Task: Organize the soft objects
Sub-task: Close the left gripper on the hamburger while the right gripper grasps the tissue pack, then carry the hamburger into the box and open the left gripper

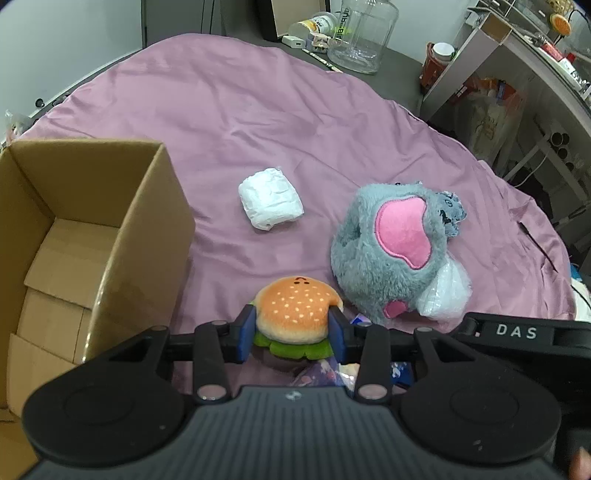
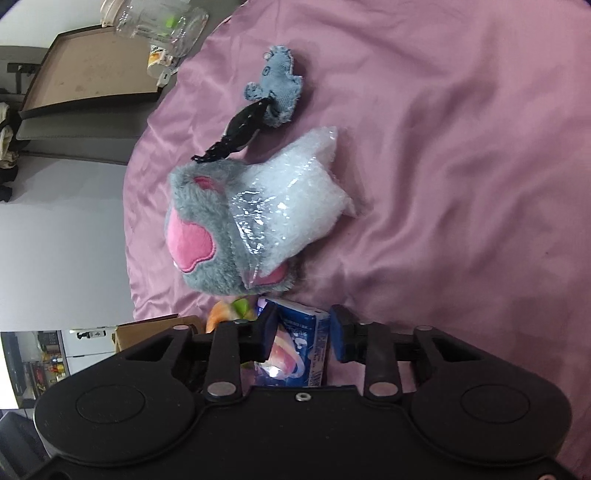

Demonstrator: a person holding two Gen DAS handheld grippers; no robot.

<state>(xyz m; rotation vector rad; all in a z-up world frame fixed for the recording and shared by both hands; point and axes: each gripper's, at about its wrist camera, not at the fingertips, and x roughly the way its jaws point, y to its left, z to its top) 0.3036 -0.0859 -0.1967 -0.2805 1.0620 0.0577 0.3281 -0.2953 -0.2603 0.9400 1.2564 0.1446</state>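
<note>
My left gripper [image 1: 291,334] is shut on a plush hamburger [image 1: 295,314], orange bun with green lettuce, held just above the purple cloth [image 1: 258,110]. An open cardboard box [image 1: 85,229] stands to its left. A grey and pink plush toy [image 1: 391,254] lies to the right with a clear bubble-wrap bag [image 1: 447,291] against it. A white wrapped soft pack [image 1: 269,197] lies mid-cloth. In the right wrist view my right gripper [image 2: 303,332] is open around a blue tissue pack [image 2: 299,343]. The grey plush [image 2: 207,229], the bubble-wrap bag [image 2: 295,199] and a small denim toy [image 2: 277,85] lie ahead.
A large glass jar [image 1: 364,33], bottles and a charger stand on the dark desk beyond the cloth. White shelves [image 1: 517,85] with clutter stand at the right. The box's tall wall [image 1: 147,240] rises close to my left gripper.
</note>
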